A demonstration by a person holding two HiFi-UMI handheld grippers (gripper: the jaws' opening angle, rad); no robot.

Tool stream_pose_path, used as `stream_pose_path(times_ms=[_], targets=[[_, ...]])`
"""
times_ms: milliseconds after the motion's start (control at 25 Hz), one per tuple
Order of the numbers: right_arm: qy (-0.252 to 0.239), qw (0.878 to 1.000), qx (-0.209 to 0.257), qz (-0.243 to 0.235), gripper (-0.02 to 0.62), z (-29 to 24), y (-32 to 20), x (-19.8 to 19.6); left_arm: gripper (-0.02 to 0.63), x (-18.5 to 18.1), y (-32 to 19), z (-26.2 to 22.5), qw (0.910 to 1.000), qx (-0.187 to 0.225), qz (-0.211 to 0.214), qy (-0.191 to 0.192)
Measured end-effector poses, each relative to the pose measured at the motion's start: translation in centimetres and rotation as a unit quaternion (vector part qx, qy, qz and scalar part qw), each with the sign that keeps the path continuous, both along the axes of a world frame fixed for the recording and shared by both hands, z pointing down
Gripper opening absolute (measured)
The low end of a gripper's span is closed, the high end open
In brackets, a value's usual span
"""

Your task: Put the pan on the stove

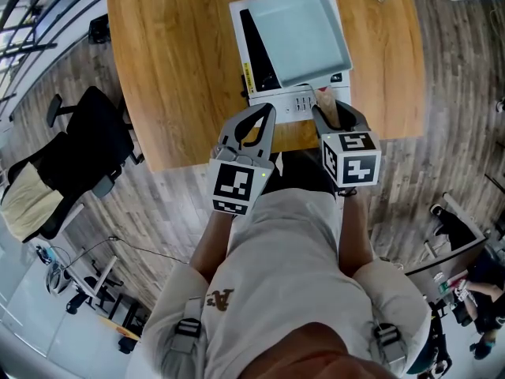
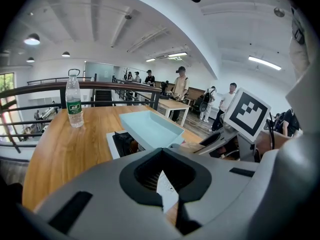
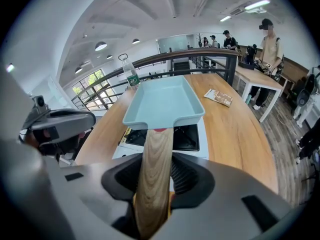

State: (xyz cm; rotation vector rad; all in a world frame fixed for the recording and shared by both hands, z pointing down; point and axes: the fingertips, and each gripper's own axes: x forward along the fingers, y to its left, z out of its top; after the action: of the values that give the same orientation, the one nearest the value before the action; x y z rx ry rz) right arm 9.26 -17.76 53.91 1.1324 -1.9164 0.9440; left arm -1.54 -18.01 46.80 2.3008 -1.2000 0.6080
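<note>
A pale blue square pan with a wooden handle hangs over the white stove on the wooden table. My right gripper is shut on the handle, at the table's near edge. In the right gripper view the pan covers most of the black stove top. I cannot tell whether the pan touches the stove. My left gripper is just left of the right one, shut and holding nothing. In the left gripper view the pan looks tilted above the stove.
A water bottle stands at the far end of the table. A small packet lies on the table right of the stove. A black office chair is on the floor to the left. Several people stand in the background.
</note>
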Motion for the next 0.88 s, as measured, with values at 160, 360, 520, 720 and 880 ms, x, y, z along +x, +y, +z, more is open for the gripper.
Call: stream_pose_path(times_ms=[160,360,520,720,880], targets=[[0.003,1.0,-0.003,-0.004,0.16,0.4,-0.1,-0.2,0.018,-0.2,0.0,0.2,1.0,-0.003,-0.004,0.0],[0.007,1.0,-0.005,-0.008,0.16,0.9,-0.2,-0.3,0.019,-0.3,-0.1,0.6,1.0,-0.007,-0.006,-0.001],[0.01,1.0,-0.008,-0.012,0.16,1.2,-0.3,-0.5,0.018,-0.4,-0.2,0.8,0.9999,-0.01,-0.007,0.0],[0.013,1.0,-0.01,-0.014,0.16,1.5,-0.4,-0.5,0.018,-0.4,-0.2,0.9,0.9999,-0.012,-0.008,0.0],[0.014,1.0,-0.012,-0.014,0.16,1.6,-0.5,-0.6,0.018,-0.4,-0.4,1.0,0.9999,-0.014,-0.009,0.001]])
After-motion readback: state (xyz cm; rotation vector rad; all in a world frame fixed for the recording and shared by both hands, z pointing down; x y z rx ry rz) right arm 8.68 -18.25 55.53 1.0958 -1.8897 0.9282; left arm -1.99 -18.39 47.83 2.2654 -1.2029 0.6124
